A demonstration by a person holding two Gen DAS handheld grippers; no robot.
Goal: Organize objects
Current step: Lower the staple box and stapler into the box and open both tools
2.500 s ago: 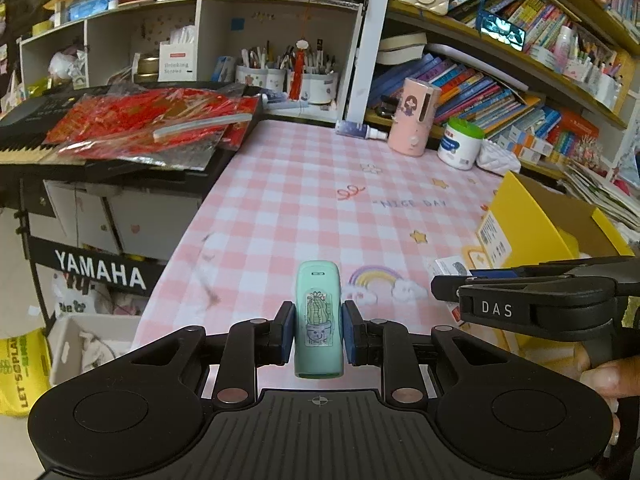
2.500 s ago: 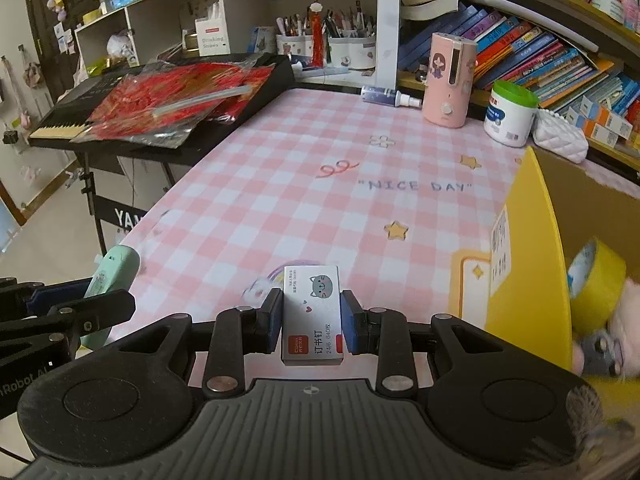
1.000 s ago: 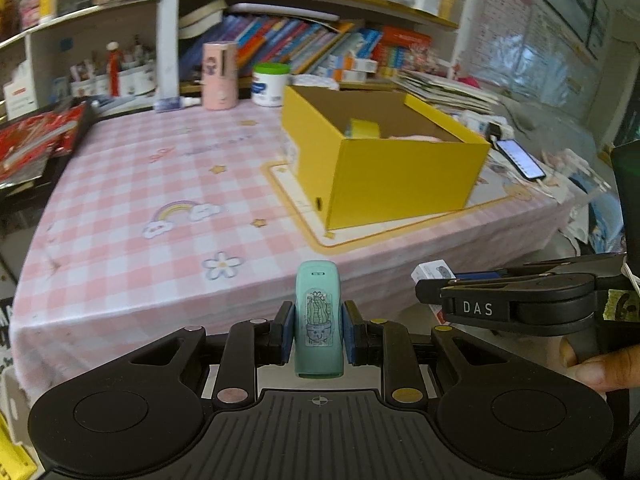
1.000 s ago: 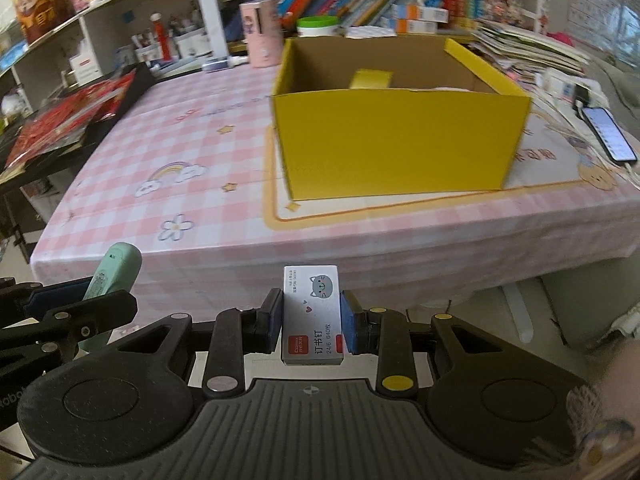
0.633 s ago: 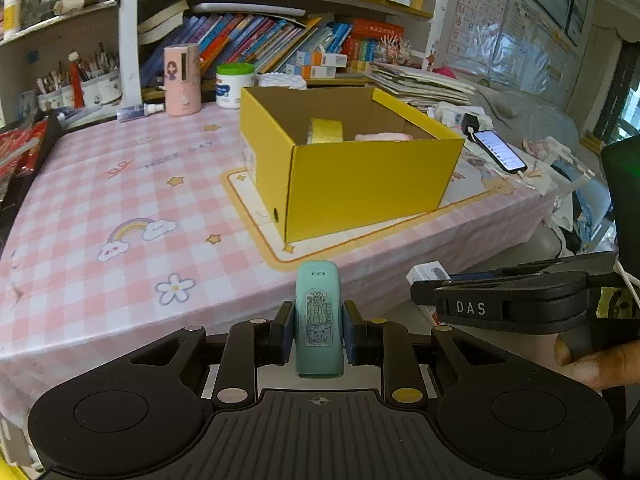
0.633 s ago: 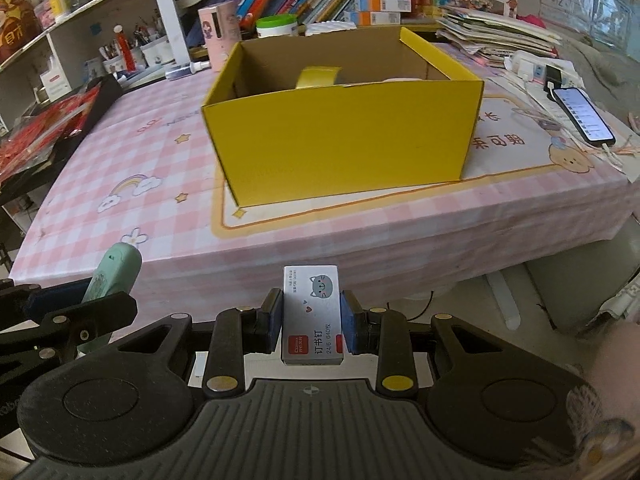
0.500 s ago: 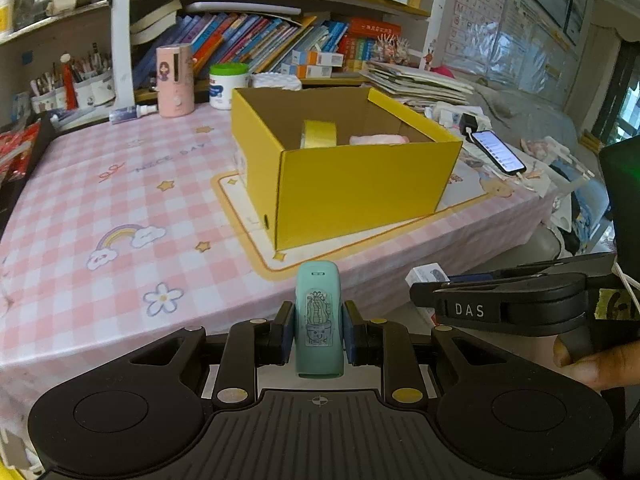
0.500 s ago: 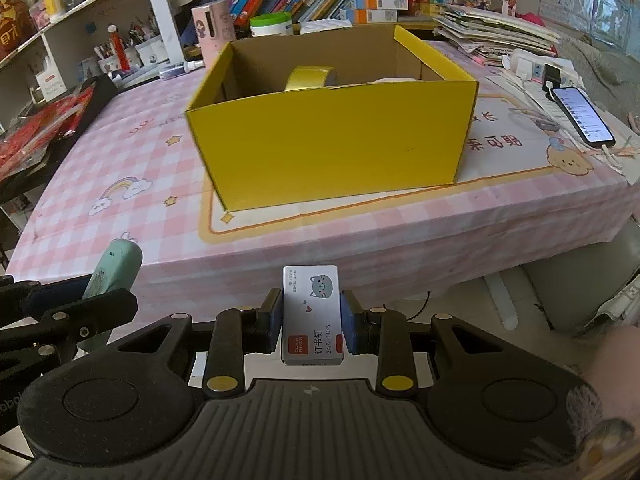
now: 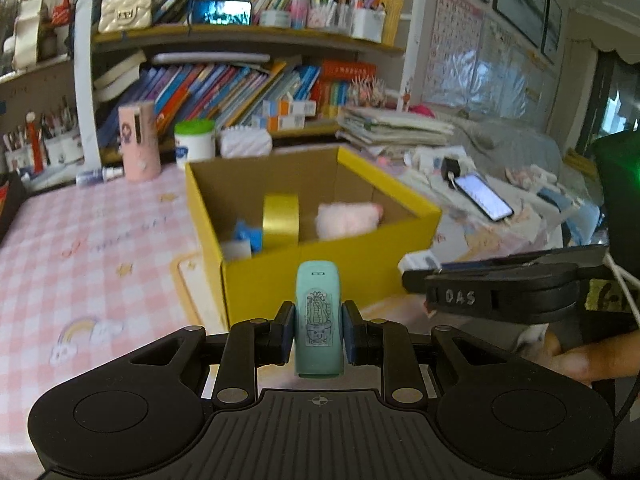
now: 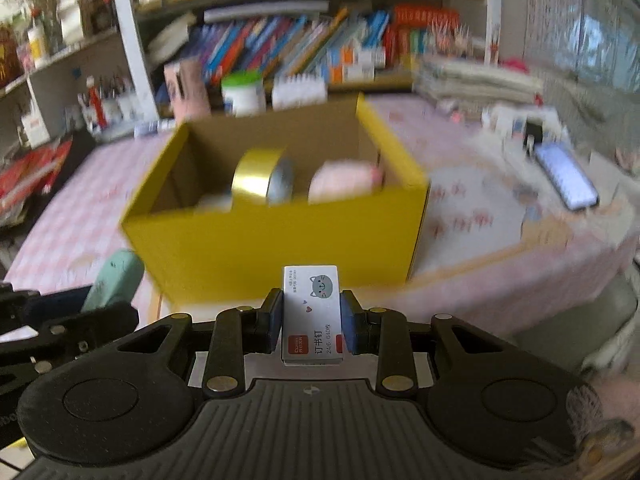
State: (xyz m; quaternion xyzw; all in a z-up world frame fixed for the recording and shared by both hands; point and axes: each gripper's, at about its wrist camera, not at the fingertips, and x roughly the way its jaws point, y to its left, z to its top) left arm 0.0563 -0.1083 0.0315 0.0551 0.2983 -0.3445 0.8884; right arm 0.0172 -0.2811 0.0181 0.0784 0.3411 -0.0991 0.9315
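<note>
— What have I got in my left claw (image 9: 319,334)?

— It's clamped on the mint-green case (image 9: 319,320) with the cactus sticker, standing upright between the blue pads, its rounded top poking up past them.

— And my right claw (image 10: 312,326)?

— Pinched tight on the small white staple box (image 10: 311,312), cat face printed near its far end. From the left wrist view I can see that claw off to the right, level with mine, a fingertip (image 9: 576,364) of the hand on its grip.

— What sits ahead of both?

— The yellow cardboard box (image 9: 304,284), open at the top, on the bench (image 9: 80,264) with its pink checked cloth. Both claws are just short of its near wall. Inside I make out a gold tape roll (image 9: 281,220) on edge, a pink fluffy thing (image 9: 346,220) to its right, and something blue (image 9: 248,234) to its left.

— Beyond that?

— A phone (image 9: 484,196) lying face up to the right of the box, and shelves of books (image 9: 224,88) behind. The right view is blurred.
</note>
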